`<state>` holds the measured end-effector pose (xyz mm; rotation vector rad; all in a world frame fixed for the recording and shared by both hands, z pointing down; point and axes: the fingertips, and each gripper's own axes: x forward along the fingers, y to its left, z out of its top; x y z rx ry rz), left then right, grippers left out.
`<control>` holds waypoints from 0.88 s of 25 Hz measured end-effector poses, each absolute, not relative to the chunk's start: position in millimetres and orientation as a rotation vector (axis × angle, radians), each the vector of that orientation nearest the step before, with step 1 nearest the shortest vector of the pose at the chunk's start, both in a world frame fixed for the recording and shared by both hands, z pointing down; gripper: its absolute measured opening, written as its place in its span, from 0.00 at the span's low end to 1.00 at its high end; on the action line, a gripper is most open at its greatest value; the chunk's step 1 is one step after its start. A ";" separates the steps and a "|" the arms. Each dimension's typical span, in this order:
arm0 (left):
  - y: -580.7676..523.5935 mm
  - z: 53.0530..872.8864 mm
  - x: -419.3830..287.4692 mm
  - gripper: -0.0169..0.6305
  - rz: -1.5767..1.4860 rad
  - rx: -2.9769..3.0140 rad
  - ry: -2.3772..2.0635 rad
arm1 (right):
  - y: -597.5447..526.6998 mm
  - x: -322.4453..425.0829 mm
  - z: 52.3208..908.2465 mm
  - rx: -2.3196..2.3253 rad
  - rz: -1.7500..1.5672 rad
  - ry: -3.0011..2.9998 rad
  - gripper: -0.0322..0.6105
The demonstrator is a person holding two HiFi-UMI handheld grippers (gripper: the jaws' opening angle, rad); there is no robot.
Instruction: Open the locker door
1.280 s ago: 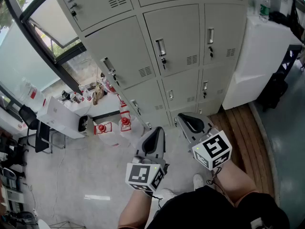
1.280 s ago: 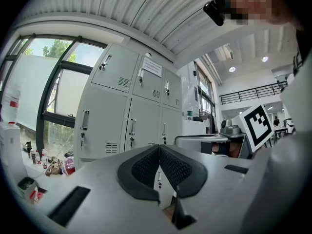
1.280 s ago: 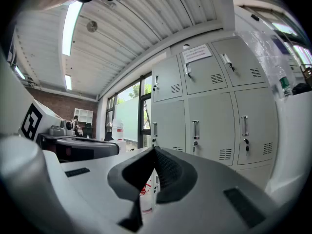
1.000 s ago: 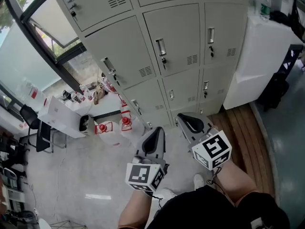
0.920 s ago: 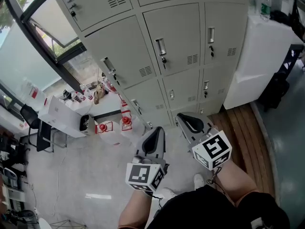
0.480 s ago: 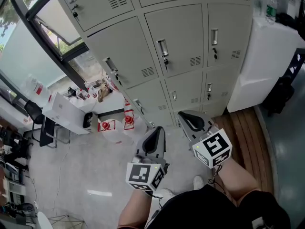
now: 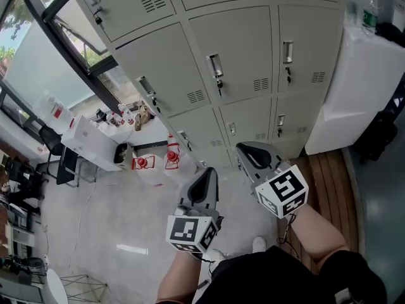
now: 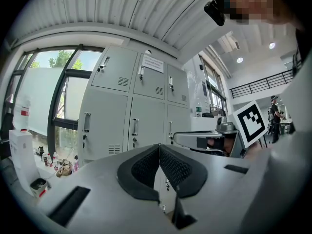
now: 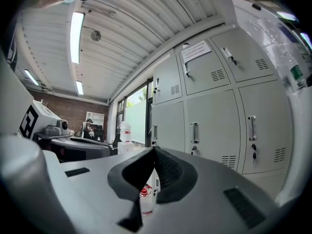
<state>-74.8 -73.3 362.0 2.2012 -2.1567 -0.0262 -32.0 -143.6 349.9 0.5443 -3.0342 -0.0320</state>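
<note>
An office workroom: grey metal lockers (image 7: pixel 234 62), large windows (image 7: pixel 44 75), cluttered desks (image 7: pixel 88 147).

A tall white cabinet (image 7: pixel 364 87) stands at the right, with wooden floorboards (image 7: pixel 326 182) at its foot and a green-labelled bottle (image 7: pixel 369 16) on its top. At the left, below the dark-framed window (image 7: pixel 44 62), a white box (image 7: pixel 88 145) sits near red-topped white containers (image 7: pixel 171 159) on the pale floor (image 7: pixel 95 227).

Open air lies between the left tongs (image 7: pixel 207 175), the right tongs (image 7: pixel 243 149) and the locker doors (image 7: pixel 237 56). A white cabinet (image 7: pixel 364 87) walls off the bank's right end. Red-capped jugs (image 7: pixel 171 161) and a white box (image 7: pixel 88 145) crowd the floor (image 7: pixel 107 220) at its left end.
</note>
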 end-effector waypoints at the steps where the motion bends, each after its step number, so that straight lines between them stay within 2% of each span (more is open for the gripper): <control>1: -75.3 362.9 -72.9 0.05 -0.023 2.194 -2.162 | -147.3 -30.7 350.9 0.536 -0.022 -3.036 0.13; 15: -116.4 371.2 -57.6 0.05 0.009 2.203 -2.128 | -198.8 -31.4 368.2 0.547 0.105 -3.032 0.13; 22: -142.0 374.9 -79.3 0.05 -0.008 2.248 -2.086 | -232.3 -58.0 371.9 0.588 0.104 -3.015 0.13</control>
